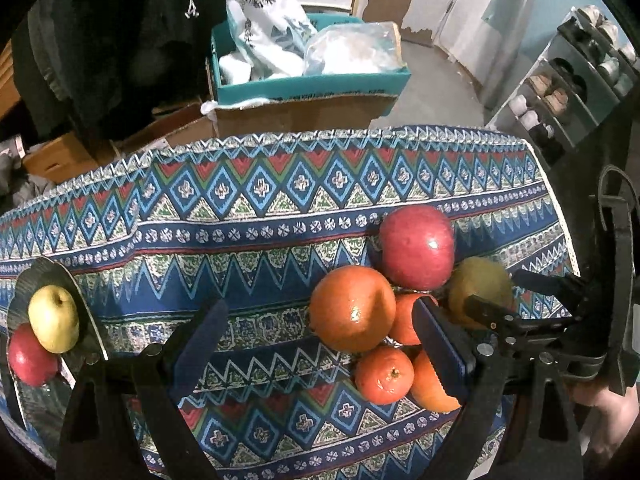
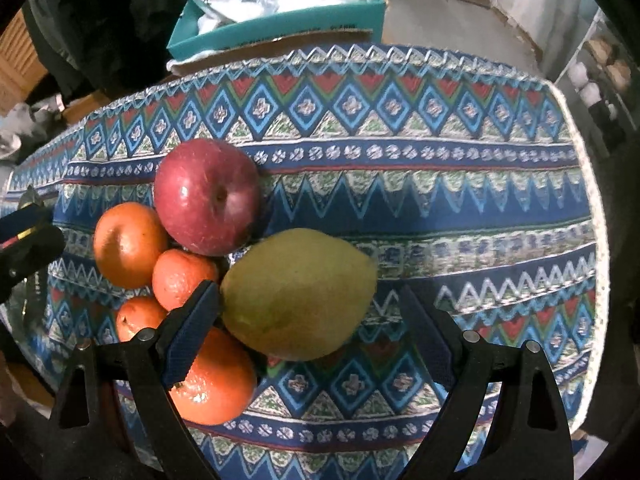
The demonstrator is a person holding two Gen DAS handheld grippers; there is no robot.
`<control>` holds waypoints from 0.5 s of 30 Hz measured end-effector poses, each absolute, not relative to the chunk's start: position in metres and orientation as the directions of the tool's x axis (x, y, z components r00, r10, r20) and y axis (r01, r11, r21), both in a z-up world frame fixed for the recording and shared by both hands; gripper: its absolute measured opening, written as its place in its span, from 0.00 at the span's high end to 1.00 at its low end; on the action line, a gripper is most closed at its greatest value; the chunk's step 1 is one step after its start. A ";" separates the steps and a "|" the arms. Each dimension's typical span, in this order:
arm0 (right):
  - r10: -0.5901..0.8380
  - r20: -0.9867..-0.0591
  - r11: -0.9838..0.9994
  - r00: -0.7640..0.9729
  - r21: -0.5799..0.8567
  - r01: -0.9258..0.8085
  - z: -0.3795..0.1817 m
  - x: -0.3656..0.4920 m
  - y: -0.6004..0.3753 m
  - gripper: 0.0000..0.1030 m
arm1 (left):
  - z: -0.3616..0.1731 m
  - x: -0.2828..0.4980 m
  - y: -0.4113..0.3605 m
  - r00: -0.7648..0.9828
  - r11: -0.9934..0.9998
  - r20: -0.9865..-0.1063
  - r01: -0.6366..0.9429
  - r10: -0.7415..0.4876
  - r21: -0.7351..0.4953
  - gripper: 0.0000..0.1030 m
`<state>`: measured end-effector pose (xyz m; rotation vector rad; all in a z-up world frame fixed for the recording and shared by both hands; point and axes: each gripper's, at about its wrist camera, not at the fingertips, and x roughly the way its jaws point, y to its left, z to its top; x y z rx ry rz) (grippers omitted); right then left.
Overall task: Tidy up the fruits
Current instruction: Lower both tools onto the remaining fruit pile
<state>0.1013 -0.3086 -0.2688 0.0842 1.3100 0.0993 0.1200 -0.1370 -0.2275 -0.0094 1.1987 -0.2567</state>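
Note:
A heap of fruit lies on the patterned cloth (image 1: pixel 248 264): a red apple (image 1: pixel 416 246), a big orange (image 1: pixel 352 308), several small oranges (image 1: pixel 384 374) and a green-yellow pear (image 1: pixel 480 284). My left gripper (image 1: pixel 320 303) hangs open over the cloth, its right finger above the small oranges. At the far left a yellow apple (image 1: pixel 54 318) and another red apple (image 1: pixel 28 356) sit on a dark plate (image 1: pixel 44 276). My right gripper (image 2: pixel 306 289) is open with the pear (image 2: pixel 296 292) between its fingers. The left pad is close beside the pear and the right pad stands apart from it.
Behind the table stands a teal box (image 1: pixel 312 80) of white bags on cardboard boxes. Dark clothing (image 1: pixel 120 40) hangs at the back left. A shoe rack (image 1: pixel 560 92) stands at the right. The cloth's far edge (image 2: pixel 360 56) and right edge (image 2: pixel 600 240) mark the tabletop.

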 end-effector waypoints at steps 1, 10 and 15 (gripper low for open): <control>0.119 -0.962 0.993 0.247 0.115 -0.029 -0.272 0.102 -0.308 0.13 | -0.230 0.121 -0.136 0.334 0.971 -0.920 0.190 -0.203 -0.146 0.08; 0.141 -0.967 0.990 0.213 0.137 -0.033 -0.295 0.108 -0.301 0.17 | -0.251 0.126 -0.137 0.292 0.969 -0.931 0.174 -0.219 -0.173 0.08; 0.125 -0.968 0.992 0.217 0.123 -0.025 -0.293 0.106 -0.303 0.18 | -0.260 0.130 -0.141 0.271 0.966 -0.934 0.171 -0.234 -0.193 0.08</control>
